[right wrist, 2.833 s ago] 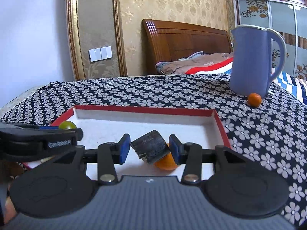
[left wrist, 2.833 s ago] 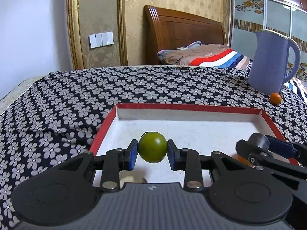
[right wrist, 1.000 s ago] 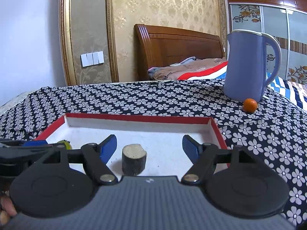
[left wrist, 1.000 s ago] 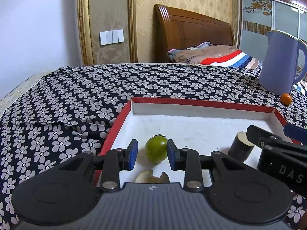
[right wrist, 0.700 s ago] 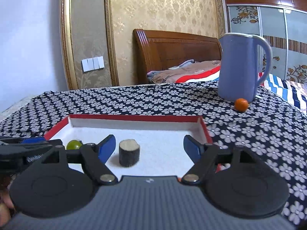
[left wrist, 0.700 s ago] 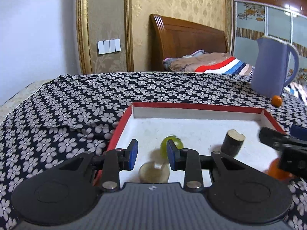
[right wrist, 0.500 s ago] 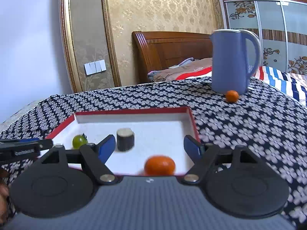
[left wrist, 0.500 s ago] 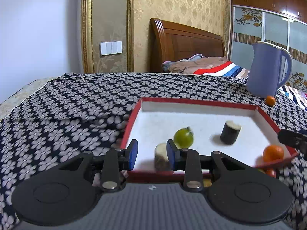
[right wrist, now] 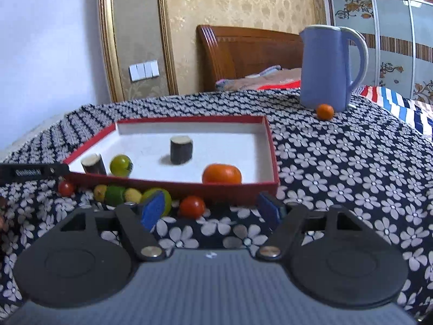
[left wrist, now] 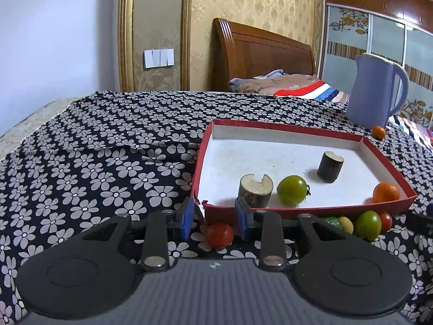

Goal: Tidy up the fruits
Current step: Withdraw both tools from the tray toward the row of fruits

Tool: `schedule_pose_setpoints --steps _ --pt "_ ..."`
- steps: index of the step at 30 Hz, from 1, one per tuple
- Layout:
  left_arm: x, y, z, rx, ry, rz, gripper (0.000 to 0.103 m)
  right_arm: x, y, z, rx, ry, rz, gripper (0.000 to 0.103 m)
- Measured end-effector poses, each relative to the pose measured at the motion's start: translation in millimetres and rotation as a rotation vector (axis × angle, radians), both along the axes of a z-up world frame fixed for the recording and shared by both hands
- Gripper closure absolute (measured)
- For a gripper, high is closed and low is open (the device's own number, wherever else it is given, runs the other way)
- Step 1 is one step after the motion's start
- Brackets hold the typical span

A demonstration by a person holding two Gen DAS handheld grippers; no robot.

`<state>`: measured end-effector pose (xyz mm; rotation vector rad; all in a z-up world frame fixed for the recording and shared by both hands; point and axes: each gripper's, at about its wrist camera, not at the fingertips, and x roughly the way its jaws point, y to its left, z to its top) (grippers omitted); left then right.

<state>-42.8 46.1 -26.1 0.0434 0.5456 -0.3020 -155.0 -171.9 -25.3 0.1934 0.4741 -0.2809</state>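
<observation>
You are lining the empty, narrowly parted left gripper [left wrist: 213, 218] on the red tomato [left wrist: 218, 234] at lower centre; right gripper [right wrist: 211, 210], empty, has just been narrowing.

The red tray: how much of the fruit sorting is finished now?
Done: the red tray holds a green tomato, an orange and two dark stubs. In hand: nothing; both grippers are empty. Left: the row of small fruits before the tray, and a small orange by the kettle.
</observation>
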Motion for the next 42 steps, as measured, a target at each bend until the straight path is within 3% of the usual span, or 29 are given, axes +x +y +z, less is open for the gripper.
schedule_pose_setpoints --steps 8,10,13,24,26,27,31,35,42 --pt "0 6 0 -0.025 0.010 -0.012 0.071 10 13 -1 -0.035 0.019 0.052 0.033" --pt "2 8 0 -0.033 0.027 -0.024 0.071 16 13 -3 -0.034 0.033 0.059 0.039" --pt "2 12 -3 -0.044 0.050 -0.042 0.071 27 6 -8 0.010 0.064 0.053 0.048" --pt "1 6 -9 0.008 0.072 -0.073 0.071 41 -5 -19 0.096 0.081 0.081 0.055" --pt "1 3 -11 0.031 0.075 -0.063 0.071 40 -8 -21 0.124 0.074 0.093 0.067" --pt "2 3 -12 0.031 0.085 -0.070 0.071 40 -8 -21 0.129 0.074 0.101 0.079" --pt "-4 4 -9 0.017 0.064 -0.103 0.071 38 -4 -23 0.105 0.065 0.104 0.079" --pt "-12 -8 -11 0.099 0.020 -0.103 0.071 37 -8 -24 0.121 0.049 0.099 0.079" --pt "10 -9 -16 0.121 0.084 -0.066 0.069 36 -6 -23 0.110 0.045 0.096 0.079"
